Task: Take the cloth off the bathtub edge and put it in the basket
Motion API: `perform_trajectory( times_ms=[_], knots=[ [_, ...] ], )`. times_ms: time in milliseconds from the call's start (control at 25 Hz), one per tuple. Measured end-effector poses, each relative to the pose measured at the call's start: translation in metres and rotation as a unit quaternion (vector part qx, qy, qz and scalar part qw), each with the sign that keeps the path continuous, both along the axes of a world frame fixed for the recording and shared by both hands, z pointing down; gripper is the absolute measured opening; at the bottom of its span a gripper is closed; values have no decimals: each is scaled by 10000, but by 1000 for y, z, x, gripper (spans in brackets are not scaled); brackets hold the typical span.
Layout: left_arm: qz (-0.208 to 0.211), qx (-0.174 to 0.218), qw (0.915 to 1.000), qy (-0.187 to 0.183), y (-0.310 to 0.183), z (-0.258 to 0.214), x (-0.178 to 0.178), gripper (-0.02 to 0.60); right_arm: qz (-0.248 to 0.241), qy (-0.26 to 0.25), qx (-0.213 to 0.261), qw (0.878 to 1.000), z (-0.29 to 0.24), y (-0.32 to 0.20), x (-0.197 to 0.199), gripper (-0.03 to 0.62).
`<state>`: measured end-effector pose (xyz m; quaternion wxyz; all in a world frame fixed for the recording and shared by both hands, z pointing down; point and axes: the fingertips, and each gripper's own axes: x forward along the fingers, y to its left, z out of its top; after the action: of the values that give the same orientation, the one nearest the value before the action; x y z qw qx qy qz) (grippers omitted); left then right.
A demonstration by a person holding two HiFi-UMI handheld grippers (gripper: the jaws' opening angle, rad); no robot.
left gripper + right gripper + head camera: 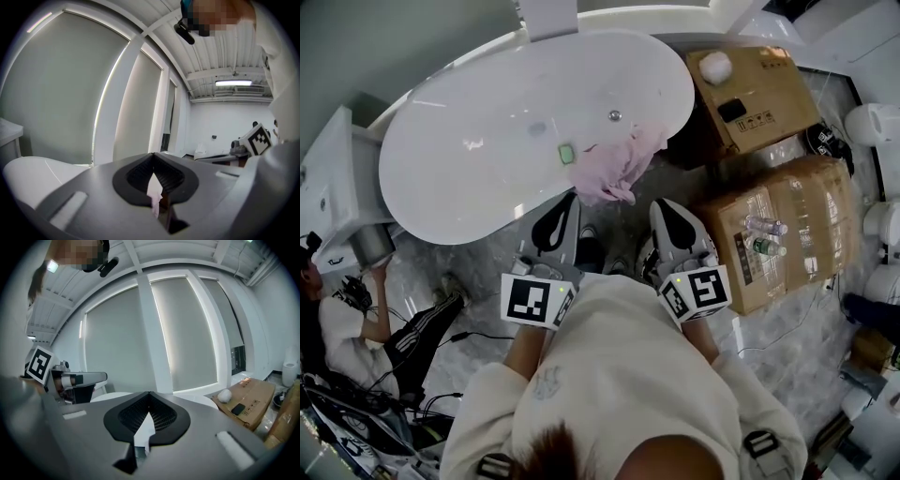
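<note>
Holding my left gripper (570,199) and right gripper (662,203) pinched closed, nothing in either. Pink cloth (619,169) is draped over the bathtub (487,141) rim, frame centre, just above their tips. Looks light, soft, floppy, so I'd grab the bunched-up top fold.

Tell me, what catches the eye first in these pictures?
A big white tub fills the upper left of the head view, with a pink cloth draped over its near edge. Just below the cloth, the left gripper and right gripper point toward it, fingers shut. Cardboard boxes stand at the right.
</note>
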<state>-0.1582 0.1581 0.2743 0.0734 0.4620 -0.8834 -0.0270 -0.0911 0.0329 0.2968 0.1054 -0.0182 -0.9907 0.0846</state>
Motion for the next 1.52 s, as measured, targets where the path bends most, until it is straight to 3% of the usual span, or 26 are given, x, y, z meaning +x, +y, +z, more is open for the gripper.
perform_trajectory(
  times_ms=[240, 600, 960, 1520],
  knots=[
    [238, 8, 9996, 127, 0, 9, -20, 49, 282, 363, 177, 9988, 17, 1, -14, -2],
    [270, 33, 9989, 386, -5, 19, -32, 49, 516, 641, 39, 9966, 28, -14, -16, -2],
    [23, -8, 9985, 544, -16, 25, -57, 49, 338, 729, -192, 9966, 34, -32, -47, -1],
    [-545, -27, 9981, 288, -69, 14, -107, 49, -124, 525, -256, 9982, 37, -99, -101, 0]
  ],
)
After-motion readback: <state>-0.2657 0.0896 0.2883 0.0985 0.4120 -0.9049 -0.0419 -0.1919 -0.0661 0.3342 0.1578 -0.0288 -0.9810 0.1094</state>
